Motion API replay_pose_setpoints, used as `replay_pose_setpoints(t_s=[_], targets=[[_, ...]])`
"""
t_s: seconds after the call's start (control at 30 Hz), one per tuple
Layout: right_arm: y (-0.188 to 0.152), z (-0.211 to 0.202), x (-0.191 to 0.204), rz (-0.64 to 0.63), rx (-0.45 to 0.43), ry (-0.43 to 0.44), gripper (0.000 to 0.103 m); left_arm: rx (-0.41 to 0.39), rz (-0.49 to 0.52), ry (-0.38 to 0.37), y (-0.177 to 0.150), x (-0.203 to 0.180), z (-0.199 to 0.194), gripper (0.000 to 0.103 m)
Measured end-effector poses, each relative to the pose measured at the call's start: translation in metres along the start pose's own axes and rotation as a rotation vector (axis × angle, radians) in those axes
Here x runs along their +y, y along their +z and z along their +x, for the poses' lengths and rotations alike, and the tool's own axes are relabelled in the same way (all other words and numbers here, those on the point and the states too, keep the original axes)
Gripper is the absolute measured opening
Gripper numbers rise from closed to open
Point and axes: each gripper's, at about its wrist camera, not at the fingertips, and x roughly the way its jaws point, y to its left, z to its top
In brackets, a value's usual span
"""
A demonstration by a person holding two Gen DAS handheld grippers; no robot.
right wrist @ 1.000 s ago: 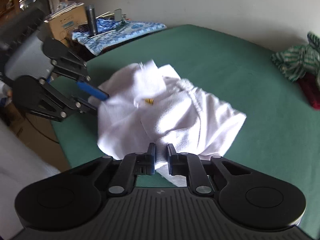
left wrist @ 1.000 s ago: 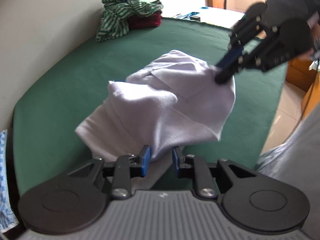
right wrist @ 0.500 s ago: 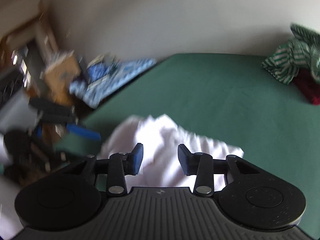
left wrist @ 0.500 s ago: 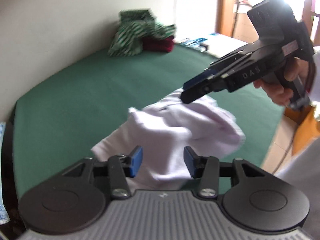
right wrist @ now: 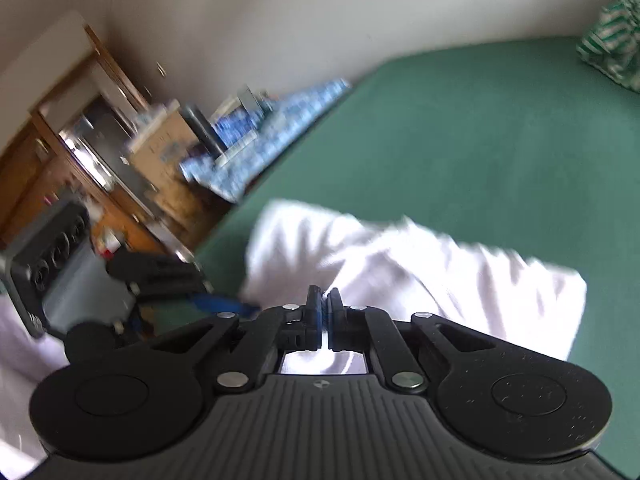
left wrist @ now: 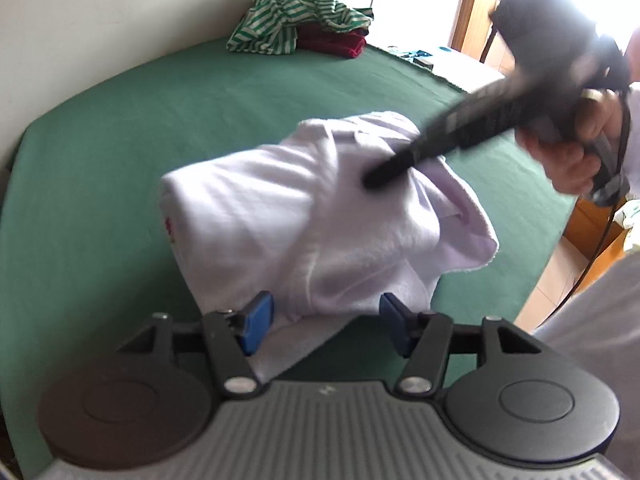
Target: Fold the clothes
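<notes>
The white garment (left wrist: 304,216) lies bunched on the green desk (left wrist: 120,128). The left gripper (left wrist: 326,322) is opening its jaws, cloth loose between them. The right gripper (right wrist: 323,316) has its jaws closed, seemingly pinching a fold of the garment.

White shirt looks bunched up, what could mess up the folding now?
The white shirt sits near the green table's front edge; a tug might drag it off. The left gripper jaws are opening, so that corner may flop loose. The right gripper is shut in a wrinkly patch, perhaps pinching several layers.

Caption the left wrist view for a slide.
Left gripper opening around a white garment on green cloth; shut right gripper on its top.
</notes>
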Motion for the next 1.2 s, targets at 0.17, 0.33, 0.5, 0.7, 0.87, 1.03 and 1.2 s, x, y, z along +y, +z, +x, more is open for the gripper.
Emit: replay_pose_setpoints(t_s=[0.17, 0.33, 0.5, 0.7, 0.87, 1.03, 1.2], targets=[[-0.009, 0.011, -0.003, 0.052, 0.002, -0.040, 0.011, -0.141, -0.047, -0.030, 0.025, 0.014, -0.024, 0.077], [-0.004, 0.007, 0.003, 0.058, -0.010, 0.019, 0.038, -0.008, -0.080, -0.018, 0.022, 0.033, 0.025, 0.079], [-0.001, -0.010, 0.004, 0.023, -0.054, -0.070, 0.024, 0.052, -0.098, -0.037, -0.006, 0.036, 0.021, 0.083], [-0.009, -0.045, 0.000, 0.008, -0.107, -0.212, 0.024, 0.028, -0.026, -0.057, -0.001, 0.021, -0.009, 0.082], [-0.028, -0.033, 0.012, -0.083, -0.033, -0.213, 0.029, -0.057, 0.003, -0.101, 0.032, 0.012, -0.002, 0.084], [-0.034, -0.025, 0.014, -0.143, -0.011, -0.339, 0.026, 0.029, 0.134, -0.058, 0.029, -0.009, 0.021, 0.079], [-0.032, -0.040, 0.032, -0.242, -0.052, -0.332, 0.027, -0.026, 0.151, -0.121, 0.039, -0.019, 0.009, 0.091]])
